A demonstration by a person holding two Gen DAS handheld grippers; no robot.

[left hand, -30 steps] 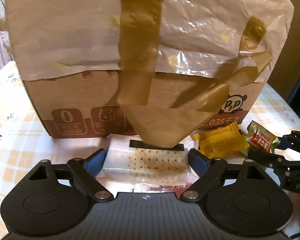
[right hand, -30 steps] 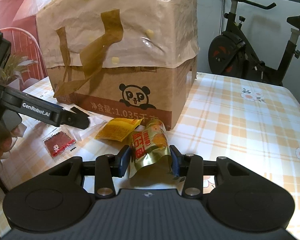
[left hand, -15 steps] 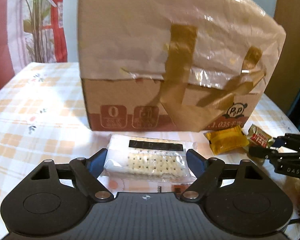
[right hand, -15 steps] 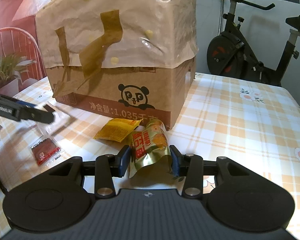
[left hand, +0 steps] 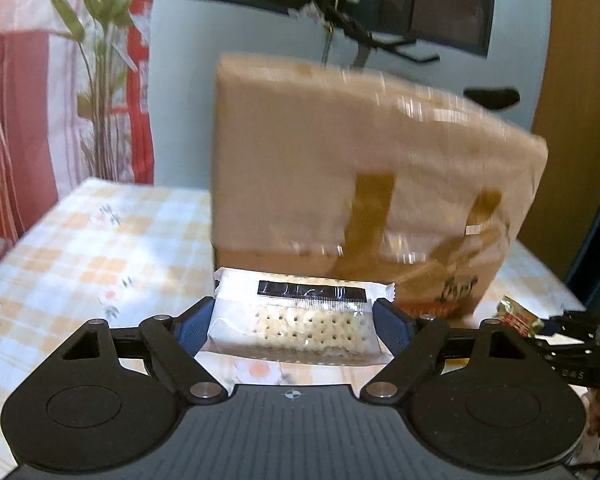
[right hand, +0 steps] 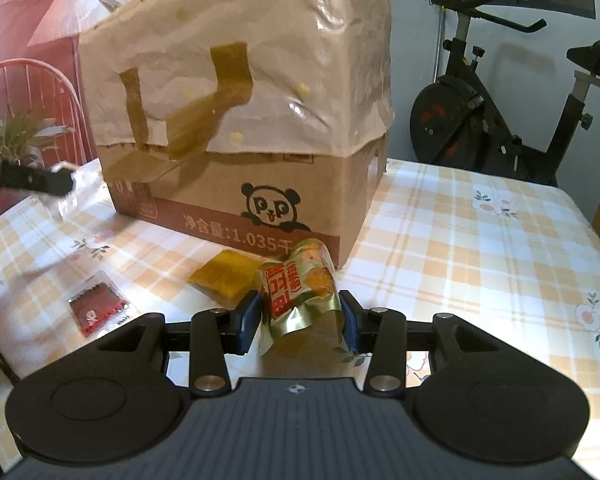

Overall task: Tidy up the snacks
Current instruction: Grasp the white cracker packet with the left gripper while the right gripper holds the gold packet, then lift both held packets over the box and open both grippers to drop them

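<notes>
A clear packet of crackers (left hand: 296, 324) with a black stripe hangs above the checked table (left hand: 100, 248), and my left gripper (left hand: 294, 314) is shut on its two ends. In front of it stands a tall cardboard box (left hand: 340, 160) with brown paper taped over its top. In the right wrist view my right gripper (right hand: 300, 316) is shut on a gold and red snack packet (right hand: 296, 292) just before the box's (right hand: 240, 120) panda corner. The left gripper's finger (right hand: 32, 178) shows at the far left there, up off the table.
A yellow packet (right hand: 224, 280) lies beside the gold one, and a small red packet (right hand: 96, 308) lies on the tablecloth to the left. An exercise bike (right hand: 500, 120) stands behind the table on the right. A potted plant (left hand: 96, 60) and a red chair (right hand: 28, 80) stand at the left.
My left gripper has lifted the cracker packet off the table and drawn back from the box, leftward in the right wrist view. The right gripper and its gold packet have stayed put.
</notes>
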